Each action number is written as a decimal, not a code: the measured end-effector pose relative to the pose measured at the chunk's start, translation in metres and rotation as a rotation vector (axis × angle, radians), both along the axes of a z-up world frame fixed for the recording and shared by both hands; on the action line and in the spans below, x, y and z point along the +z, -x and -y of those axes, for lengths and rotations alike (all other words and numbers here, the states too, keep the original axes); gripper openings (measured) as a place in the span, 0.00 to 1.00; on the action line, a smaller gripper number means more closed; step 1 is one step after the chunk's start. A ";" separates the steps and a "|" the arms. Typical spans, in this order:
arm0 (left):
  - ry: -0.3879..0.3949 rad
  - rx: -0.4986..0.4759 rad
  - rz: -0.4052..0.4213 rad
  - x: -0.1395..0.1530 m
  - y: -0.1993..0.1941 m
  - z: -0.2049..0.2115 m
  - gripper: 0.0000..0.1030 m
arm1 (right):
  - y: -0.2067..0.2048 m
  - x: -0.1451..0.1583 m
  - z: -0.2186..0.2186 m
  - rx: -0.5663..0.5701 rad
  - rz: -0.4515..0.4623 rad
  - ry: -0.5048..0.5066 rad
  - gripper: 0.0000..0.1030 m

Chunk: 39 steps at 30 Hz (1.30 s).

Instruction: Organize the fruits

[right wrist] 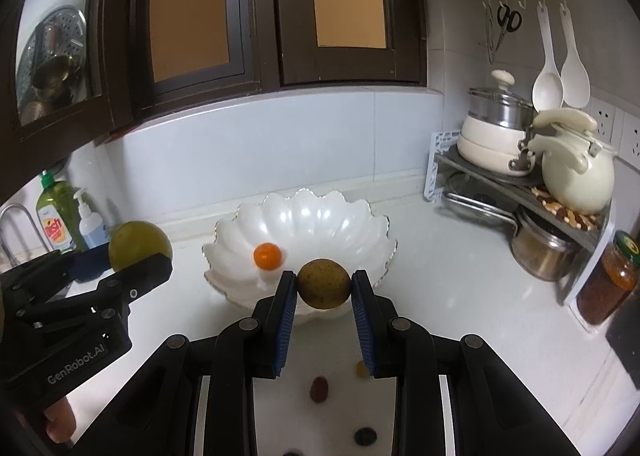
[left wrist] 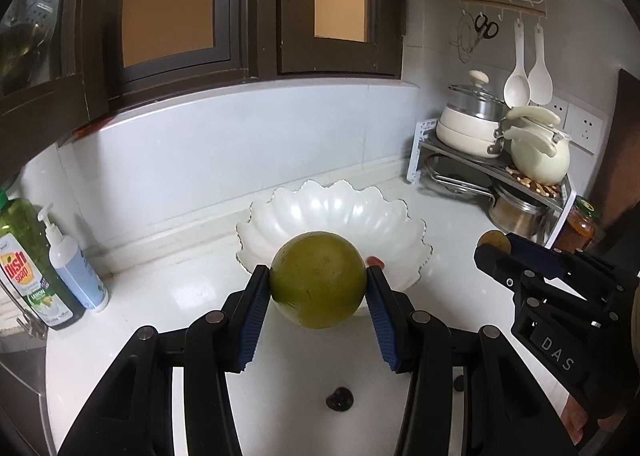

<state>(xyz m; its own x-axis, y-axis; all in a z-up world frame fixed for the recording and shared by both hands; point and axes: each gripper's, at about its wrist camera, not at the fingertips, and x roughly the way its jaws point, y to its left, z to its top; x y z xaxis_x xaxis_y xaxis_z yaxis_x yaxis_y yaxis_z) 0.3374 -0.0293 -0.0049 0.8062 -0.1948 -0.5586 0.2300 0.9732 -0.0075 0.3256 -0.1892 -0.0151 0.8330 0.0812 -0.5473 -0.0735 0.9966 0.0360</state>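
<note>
A home kitchen — stacked pots (right wrist: 496, 135), dish soap (left wrist: 28, 260), hanging spoons (right wrist: 560, 67).

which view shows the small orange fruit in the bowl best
The right wrist view: the small orange fruit sits in plain sight inside the white bowl. In the left wrist view the green fruit hides all but a sliver of it.

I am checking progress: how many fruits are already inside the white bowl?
1. A small orange fruit lies on the left inside the bowl. The green fruit and the brown fruit are each held in a gripper. The held fruits may hide others in the bowl.
</note>
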 end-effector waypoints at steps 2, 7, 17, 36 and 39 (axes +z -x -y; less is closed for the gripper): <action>-0.001 0.001 0.008 0.003 -0.004 0.000 0.46 | -0.006 0.002 0.000 0.000 -0.001 0.000 0.29; -0.014 0.004 0.017 0.007 -0.014 0.003 0.46 | -0.021 0.004 0.002 -0.006 -0.009 0.001 0.29; -0.015 0.008 -0.026 0.004 -0.043 0.009 0.46 | -0.055 0.001 0.005 -0.006 -0.050 0.010 0.29; -0.072 0.029 -0.176 -0.028 -0.116 0.026 0.46 | -0.147 -0.029 0.016 0.035 -0.214 0.026 0.29; -0.088 0.033 -0.201 -0.035 -0.127 0.029 0.46 | -0.162 -0.040 0.016 0.038 -0.252 0.028 0.29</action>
<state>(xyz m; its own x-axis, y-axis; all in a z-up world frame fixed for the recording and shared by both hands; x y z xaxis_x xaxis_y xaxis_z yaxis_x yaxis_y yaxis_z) 0.4647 -0.0579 -0.0401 0.6822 -0.1135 -0.7223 0.2001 0.9792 0.0351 0.4871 -0.2057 -0.0549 0.6664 0.0921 -0.7399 -0.1032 0.9942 0.0308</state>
